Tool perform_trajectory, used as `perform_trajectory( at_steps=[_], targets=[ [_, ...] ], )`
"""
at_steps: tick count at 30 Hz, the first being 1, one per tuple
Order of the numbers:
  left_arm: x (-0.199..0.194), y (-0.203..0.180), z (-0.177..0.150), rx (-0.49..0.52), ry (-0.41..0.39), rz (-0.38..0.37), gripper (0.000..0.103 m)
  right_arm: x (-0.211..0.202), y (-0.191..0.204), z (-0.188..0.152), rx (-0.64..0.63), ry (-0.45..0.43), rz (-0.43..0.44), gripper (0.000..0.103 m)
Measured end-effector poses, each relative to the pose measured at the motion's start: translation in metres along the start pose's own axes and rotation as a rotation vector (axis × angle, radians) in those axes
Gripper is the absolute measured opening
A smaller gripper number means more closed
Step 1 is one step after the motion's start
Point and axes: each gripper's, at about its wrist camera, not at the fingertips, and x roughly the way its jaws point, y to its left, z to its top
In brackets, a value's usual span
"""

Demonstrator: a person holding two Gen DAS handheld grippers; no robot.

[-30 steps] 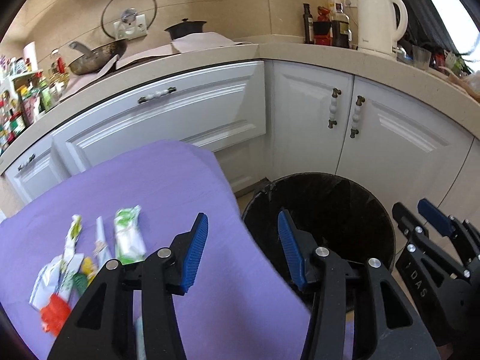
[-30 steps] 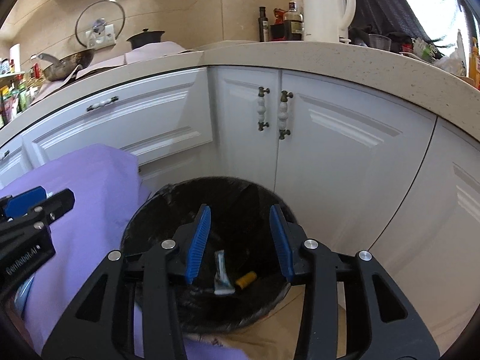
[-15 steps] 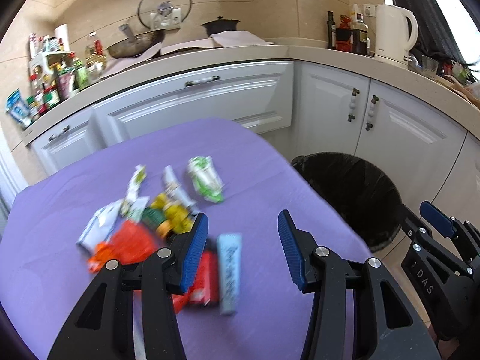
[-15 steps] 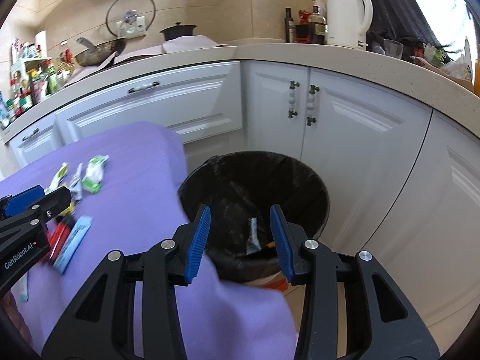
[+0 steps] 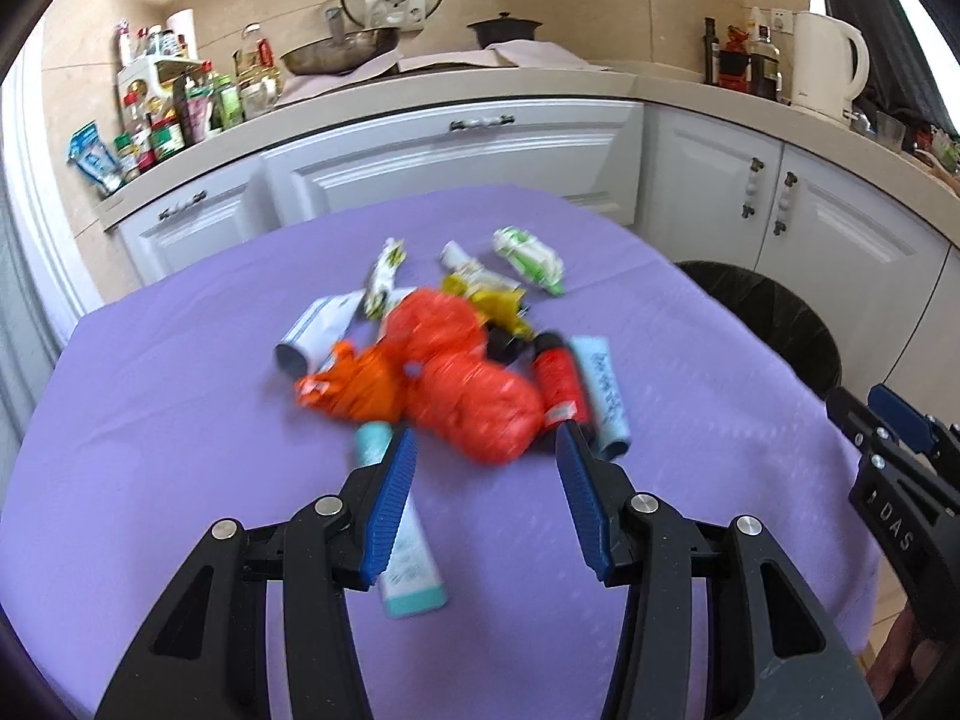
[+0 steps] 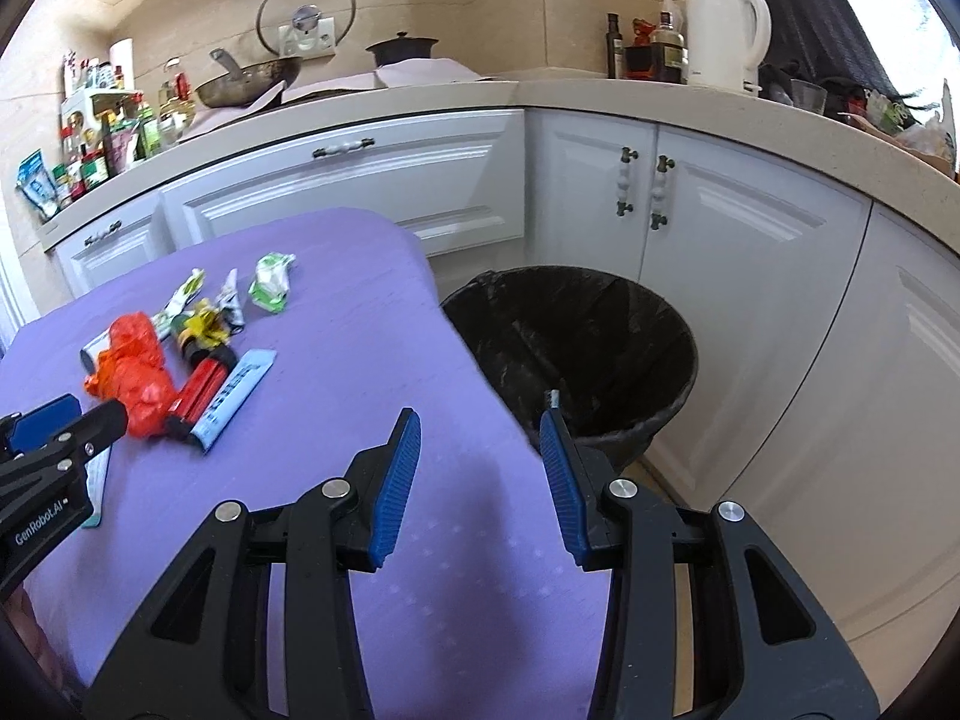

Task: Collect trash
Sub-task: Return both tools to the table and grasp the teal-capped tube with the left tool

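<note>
A pile of trash lies on the purple table (image 5: 180,420): a crumpled red-orange bag (image 5: 462,378), a red tube (image 5: 558,384), a light blue tube (image 5: 606,396), a teal tube (image 5: 408,564), a white tube (image 5: 318,330), green and yellow wrappers (image 5: 528,258). My left gripper (image 5: 483,468) is open and empty, just short of the red bag. My right gripper (image 6: 477,444) is open and empty over the table's right edge, beside the black bin (image 6: 576,354). The pile also shows in the right wrist view (image 6: 144,378).
White kitchen cabinets (image 6: 720,222) curve behind the table and bin. The counter holds a kettle (image 6: 726,36), bottles, a pan (image 5: 342,54) and a spice rack (image 5: 162,108). The bin (image 5: 762,324) stands on the floor at the table's right.
Both grippers swung left from over the bin to above the table. The left gripper now faces the trash pile; the right hangs at the table edge. Both stayed open.
</note>
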Motion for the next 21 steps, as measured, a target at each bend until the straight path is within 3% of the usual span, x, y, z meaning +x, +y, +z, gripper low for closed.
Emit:
perform_trajectory(
  at_steps=[11,21],
  targets=[
    [0.007,0.035,-0.022,-0.082,0.063,0.047,0.049,0.001,0.024,-0.002,-0.043,0.012,0.043,0.041],
    [0.016,0.046,-0.030,-0.116,0.089,0.047,0.064,0.011,0.043,0.005,-0.070,0.025,0.076,0.042]
  ],
)
